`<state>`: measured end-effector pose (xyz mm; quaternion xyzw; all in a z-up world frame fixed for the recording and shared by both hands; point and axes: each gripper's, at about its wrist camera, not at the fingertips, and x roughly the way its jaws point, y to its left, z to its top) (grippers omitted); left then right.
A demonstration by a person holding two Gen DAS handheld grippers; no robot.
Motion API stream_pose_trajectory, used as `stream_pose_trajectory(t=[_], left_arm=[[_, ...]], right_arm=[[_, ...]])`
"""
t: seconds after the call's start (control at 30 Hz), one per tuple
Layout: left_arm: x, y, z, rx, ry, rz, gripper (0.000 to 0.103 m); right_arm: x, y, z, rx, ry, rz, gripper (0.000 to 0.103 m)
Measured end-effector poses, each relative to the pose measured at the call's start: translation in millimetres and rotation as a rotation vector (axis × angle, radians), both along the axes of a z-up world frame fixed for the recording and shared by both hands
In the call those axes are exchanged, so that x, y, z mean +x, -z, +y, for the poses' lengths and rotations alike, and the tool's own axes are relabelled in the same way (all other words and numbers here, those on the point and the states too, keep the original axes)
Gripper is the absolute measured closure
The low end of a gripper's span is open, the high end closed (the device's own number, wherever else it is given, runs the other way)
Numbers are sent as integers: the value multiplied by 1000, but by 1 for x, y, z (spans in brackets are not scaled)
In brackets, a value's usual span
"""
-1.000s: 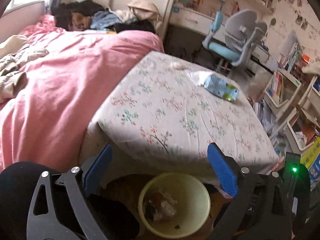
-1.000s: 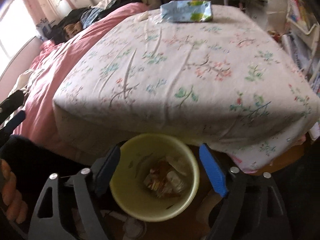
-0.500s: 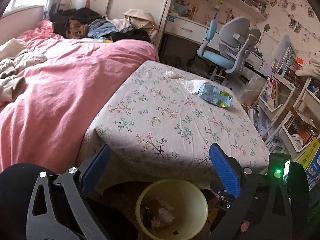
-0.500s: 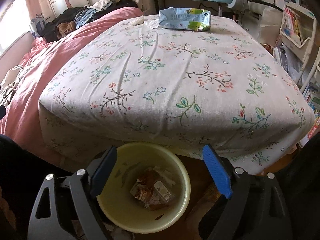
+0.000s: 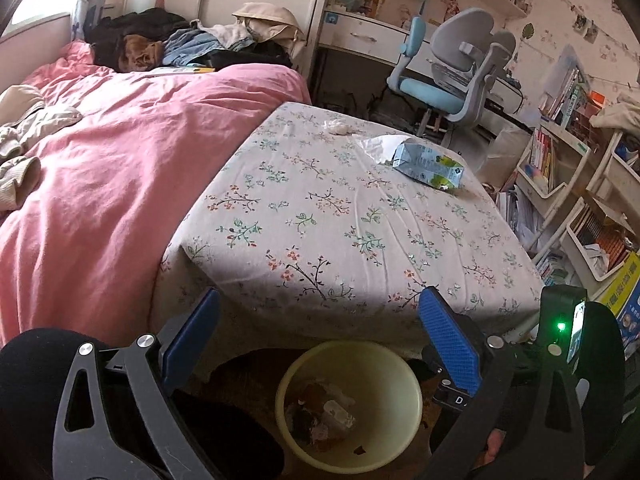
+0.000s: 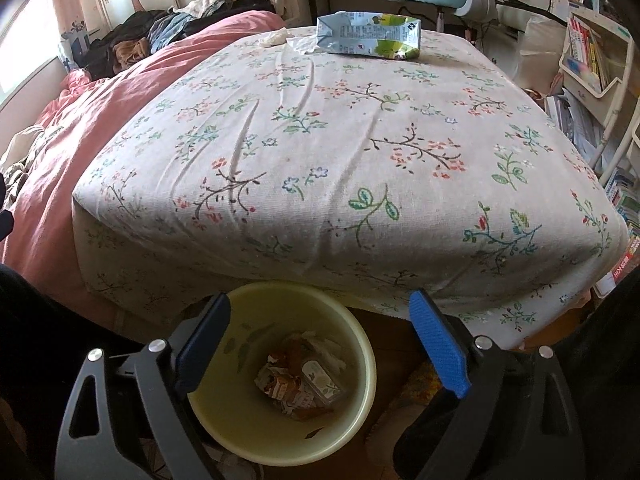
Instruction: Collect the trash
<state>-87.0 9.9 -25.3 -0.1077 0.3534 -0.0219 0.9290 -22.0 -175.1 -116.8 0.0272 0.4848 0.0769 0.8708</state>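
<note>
Trash left to collect sits at the far end of the table (image 6: 360, 140): a blue-and-green carton (image 6: 368, 36), lying on its side at the top centre of the right view, with a crumpled white wrapper (image 6: 302, 44) touching its left end and a small tissue wad (image 6: 274, 38) just beside that. Our left claw (image 5: 316, 340) and right claw (image 6: 320, 338) are both spread wide and carry nothing, hovering over the yellow bin (image 6: 362, 392) at the lower centre, which already holds scraps.

We judge the reach risky: the loose floral cloth could snag on a finger and drag, and the thin wrapper may slip from a pinch.

Only the left view shows the wrapper tucked partly under the carton and the other claw's green-lit housing (image 5: 562, 326); the right view shows the bin's contents more plainly.
</note>
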Motion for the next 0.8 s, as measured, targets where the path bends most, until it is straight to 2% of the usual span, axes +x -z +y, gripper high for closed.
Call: stream_pose_trajectory(t=[0.8], left_arm=[[1,2,0,-1,9,14,7]], right_arm=[[0,3,2,-13,-1,10,16]])
